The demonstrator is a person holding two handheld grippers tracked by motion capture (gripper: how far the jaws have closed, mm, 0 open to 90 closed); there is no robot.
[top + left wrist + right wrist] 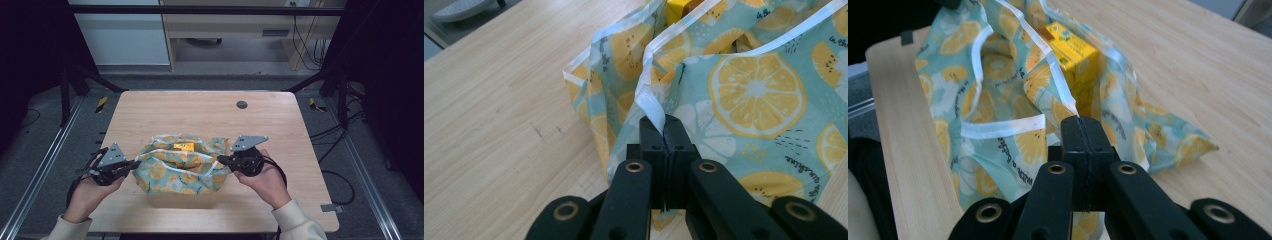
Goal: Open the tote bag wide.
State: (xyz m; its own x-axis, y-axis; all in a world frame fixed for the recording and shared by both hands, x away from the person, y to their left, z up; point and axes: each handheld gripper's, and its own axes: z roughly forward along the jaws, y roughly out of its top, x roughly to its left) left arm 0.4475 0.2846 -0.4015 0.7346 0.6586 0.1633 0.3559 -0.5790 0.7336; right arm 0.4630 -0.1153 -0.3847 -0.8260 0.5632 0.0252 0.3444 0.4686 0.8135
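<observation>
Wooden table [150,107], lemon-print bag [180,172] (edges pinched) between both hand-held grippers

Legible text: small black cursive script on the teal lemon-print fabric bag [744,95], of which only "in the" at the upper right edge can be read, the curved line beneath a lemon slice and the print on the yellow carton [1075,55] being too small to read.

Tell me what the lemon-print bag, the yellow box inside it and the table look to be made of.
Lemon-print bag: thin, soft printed fabric or coated cloth, judging by its limp folds and white edge binding. Yellow box: probably printed cardboard, with crisp edges and a slight sheen. Table: light wood or wood-look laminate, showing matte grain.
</observation>
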